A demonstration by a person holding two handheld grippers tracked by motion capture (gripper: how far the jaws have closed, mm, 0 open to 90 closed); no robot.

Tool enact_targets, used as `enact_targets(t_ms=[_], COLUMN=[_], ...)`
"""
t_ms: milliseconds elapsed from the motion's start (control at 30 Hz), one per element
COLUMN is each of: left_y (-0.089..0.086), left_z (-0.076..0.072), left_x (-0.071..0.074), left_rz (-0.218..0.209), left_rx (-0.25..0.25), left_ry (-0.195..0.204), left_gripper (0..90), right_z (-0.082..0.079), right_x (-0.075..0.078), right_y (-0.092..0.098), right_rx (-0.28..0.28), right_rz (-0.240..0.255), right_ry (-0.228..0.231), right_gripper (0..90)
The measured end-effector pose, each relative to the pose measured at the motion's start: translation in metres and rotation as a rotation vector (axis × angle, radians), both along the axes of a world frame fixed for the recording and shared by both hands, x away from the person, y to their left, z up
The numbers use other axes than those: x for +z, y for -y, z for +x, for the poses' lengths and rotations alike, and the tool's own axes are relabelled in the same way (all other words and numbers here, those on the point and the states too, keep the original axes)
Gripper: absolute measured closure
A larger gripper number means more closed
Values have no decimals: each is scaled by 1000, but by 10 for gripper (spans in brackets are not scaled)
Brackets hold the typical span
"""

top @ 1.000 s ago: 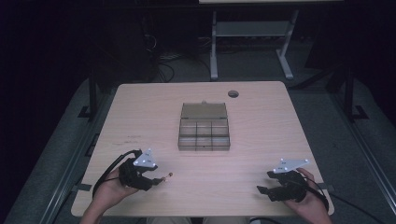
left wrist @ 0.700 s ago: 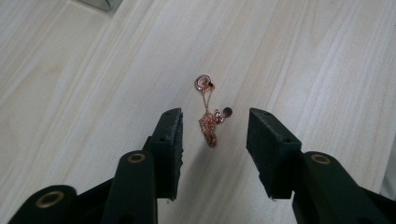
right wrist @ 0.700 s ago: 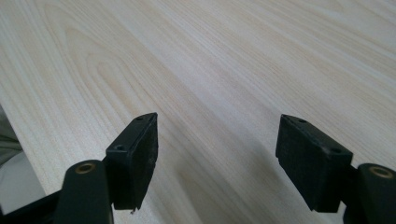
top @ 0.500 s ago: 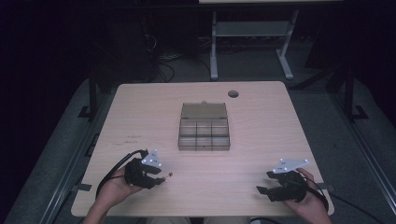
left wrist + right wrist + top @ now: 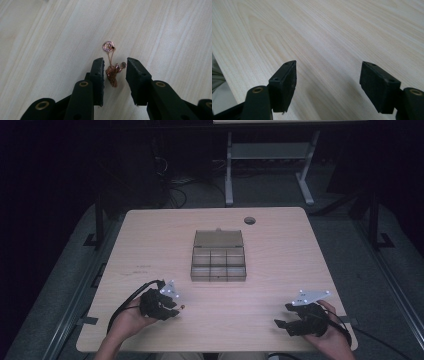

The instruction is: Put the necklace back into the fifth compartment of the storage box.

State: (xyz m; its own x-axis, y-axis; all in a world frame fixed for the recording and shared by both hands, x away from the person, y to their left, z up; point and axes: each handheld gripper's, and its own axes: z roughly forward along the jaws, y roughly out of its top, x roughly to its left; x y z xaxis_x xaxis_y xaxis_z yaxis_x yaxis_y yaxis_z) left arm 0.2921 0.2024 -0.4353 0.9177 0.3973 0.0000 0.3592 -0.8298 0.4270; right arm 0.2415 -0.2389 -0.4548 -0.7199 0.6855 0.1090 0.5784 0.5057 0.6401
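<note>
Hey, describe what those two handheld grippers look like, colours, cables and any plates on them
Both are black. The left gripper and the right gripper each carry a pale grey three-cornered plate on top with small dark dots, and a black cable loops away from each. Close up, the fingers are blocky black arms with flat, rough-textured pads, small screw holes and brass-coloured pivot rings. The forearms show no sleeves.

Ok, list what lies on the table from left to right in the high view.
Left gripper → necklace → compartment box → table hole → right gripper.
</note>
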Motion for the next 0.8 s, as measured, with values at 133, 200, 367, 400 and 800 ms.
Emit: enact_targets(t_ms=[133,200,367,400,800], left_y=[2,2,4,4,0], left_z=[1,1,1,2,7], left_x=[-2,-3,-5,-5,-5], left_rz=[9,18,34,31,16], left_rx=[2,5,3,0,25], left_ry=[-10,-9,-7,-8,-34], left_gripper=[684,701,712,721,851], right_z=[0,0,0,0,0], right_x=[0,0,1,1,-1], right_y=[0,0,0,0,-1], right_rx=[1,1,0,0,3], right_rz=[0,1,0,1,-2], right_ry=[0,3,4,4,-2], right_gripper=[296,296,296,297,297])
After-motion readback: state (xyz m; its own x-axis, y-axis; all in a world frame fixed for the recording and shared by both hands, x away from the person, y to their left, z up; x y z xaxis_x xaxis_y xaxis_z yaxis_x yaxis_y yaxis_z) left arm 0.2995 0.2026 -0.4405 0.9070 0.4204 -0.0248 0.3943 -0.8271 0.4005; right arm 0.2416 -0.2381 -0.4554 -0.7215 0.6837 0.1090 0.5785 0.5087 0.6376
